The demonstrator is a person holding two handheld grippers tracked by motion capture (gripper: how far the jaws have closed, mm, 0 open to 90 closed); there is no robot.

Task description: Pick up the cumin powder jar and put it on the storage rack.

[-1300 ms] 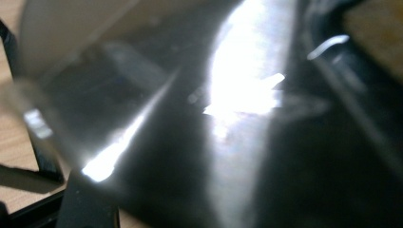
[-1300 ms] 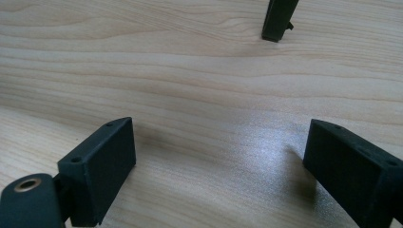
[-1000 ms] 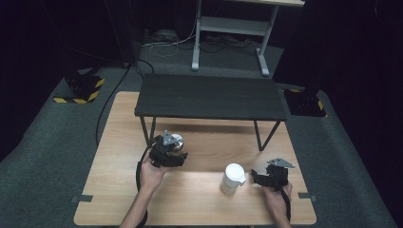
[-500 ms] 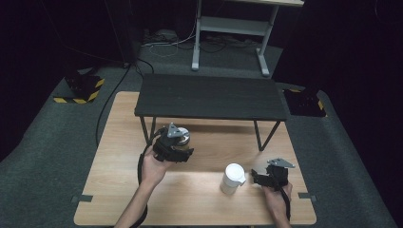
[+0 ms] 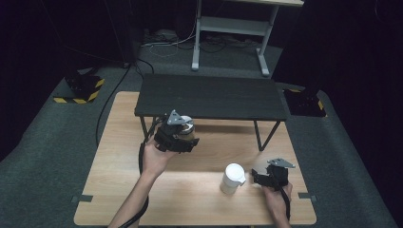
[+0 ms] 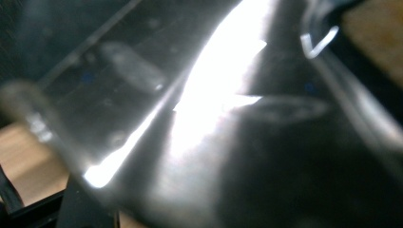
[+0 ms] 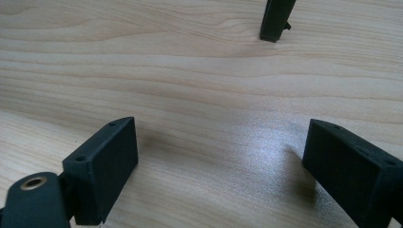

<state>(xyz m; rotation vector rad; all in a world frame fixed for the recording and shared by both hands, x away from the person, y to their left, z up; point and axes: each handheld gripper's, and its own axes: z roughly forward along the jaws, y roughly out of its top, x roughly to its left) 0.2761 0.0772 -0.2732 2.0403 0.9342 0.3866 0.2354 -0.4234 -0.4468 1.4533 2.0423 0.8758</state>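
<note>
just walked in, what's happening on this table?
A person works two handheld grippers at a wooden table. The left gripper is shut on a clear glass jar, held above the tabletop by the front edge of a low black shelf. The right gripper rests on the table, jaws open and empty, beside a white cup.

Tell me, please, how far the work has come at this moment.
Done: the left gripper has its jaws shut on a shiny object, too blurred to name. In hand: it is held by the front edge of the black shelf. Left: it is not yet set down, perhaps on that shelf. The white cup stands untouched on the table, beside the open right gripper.
</note>
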